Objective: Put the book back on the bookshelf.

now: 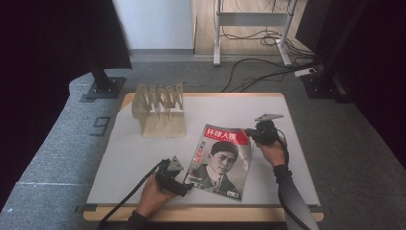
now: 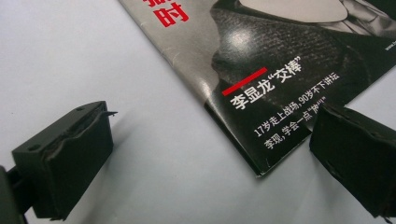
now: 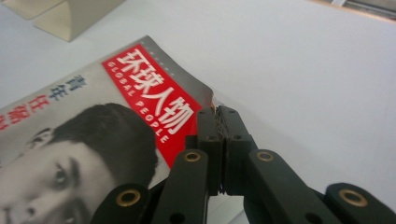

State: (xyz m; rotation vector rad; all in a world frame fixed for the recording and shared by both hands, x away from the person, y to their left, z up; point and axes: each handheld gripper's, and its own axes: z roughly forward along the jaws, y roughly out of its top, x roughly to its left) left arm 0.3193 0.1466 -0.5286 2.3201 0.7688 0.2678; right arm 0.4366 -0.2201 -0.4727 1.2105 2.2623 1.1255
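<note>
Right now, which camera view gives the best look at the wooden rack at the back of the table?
The high view: the wooden rack stands whole behind the magazine, its slots visible. The right gripper view catches just a corner of its base; the left gripper view looks at the magazine's lower corner.

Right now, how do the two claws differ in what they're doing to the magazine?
The right claw is pinched shut on the top corner of the magazine, while the left claw is wide open. The left claw straddles the magazine's bottom corner without gripping it; the right claw grips the paper, which is crumpled there. Both are black, hand-held, and sit at opposite corners of the cover.
</note>
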